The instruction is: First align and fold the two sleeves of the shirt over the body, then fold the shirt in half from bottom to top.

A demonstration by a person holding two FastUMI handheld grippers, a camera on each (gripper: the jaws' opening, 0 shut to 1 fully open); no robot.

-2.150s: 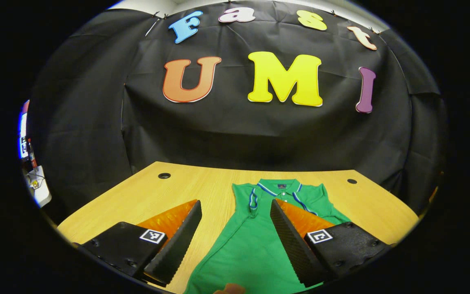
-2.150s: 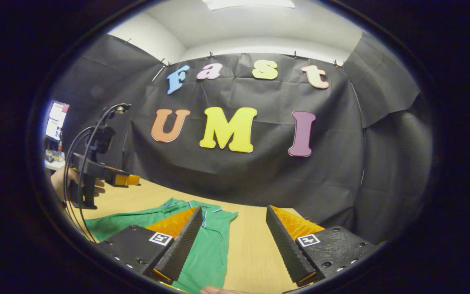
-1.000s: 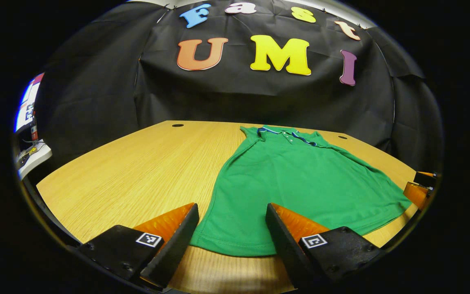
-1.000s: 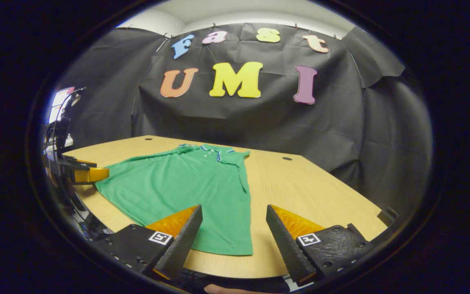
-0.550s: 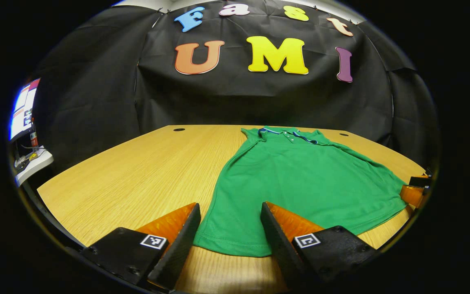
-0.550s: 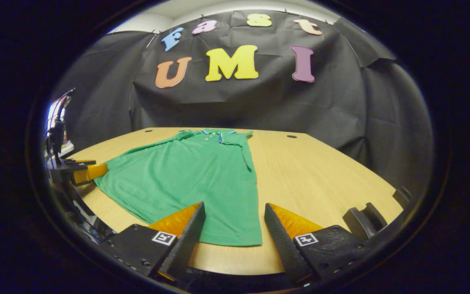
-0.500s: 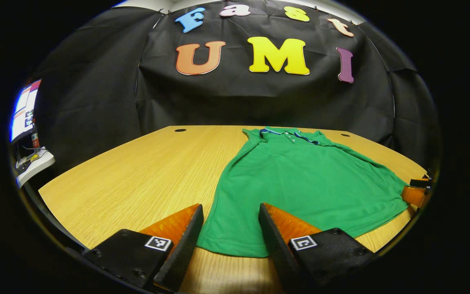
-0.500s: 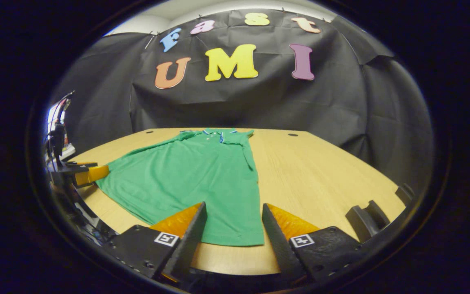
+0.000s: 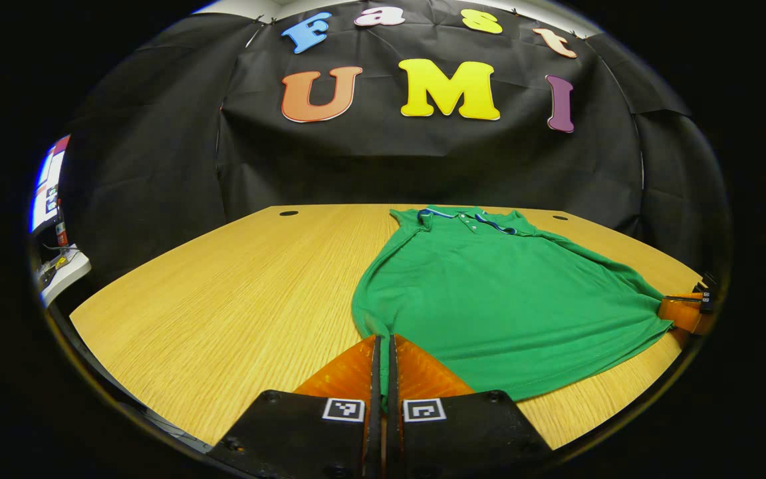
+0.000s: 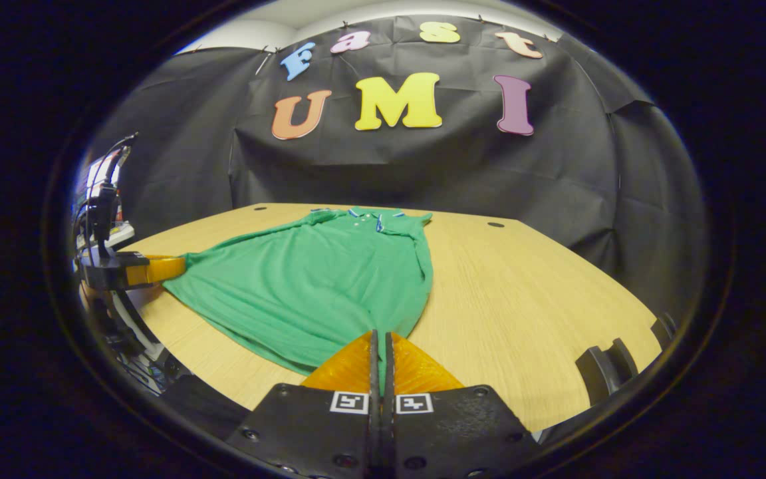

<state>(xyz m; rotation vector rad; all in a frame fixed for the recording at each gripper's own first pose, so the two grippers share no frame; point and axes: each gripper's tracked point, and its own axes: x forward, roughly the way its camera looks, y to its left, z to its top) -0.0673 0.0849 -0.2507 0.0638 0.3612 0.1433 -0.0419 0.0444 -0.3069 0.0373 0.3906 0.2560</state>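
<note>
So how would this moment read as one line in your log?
stage: bottom fold start | left gripper: shut on shirt hem | right gripper: shut on hem | sleeves: folded in

A light wooden desk with a fine straight grain (image 9: 237, 286) spreads out ahead of the tongs and runs back to a black cloth wall (image 9: 157, 166) that hangs in soft creases across the far side and wraps round both flanks. Two small dark round holes (image 9: 288, 213) sit near the desk's far corners, one ahead to the left and one ahead to the right. Above the cloth, in the right gripper view, a strip of pale grey-white wall or ceiling (image 10: 356, 13) shows. Far to the left, past the desk's edge, stands a lit screen (image 9: 47, 193) with a white shelf (image 9: 64, 274) of small clutter below it.
</note>
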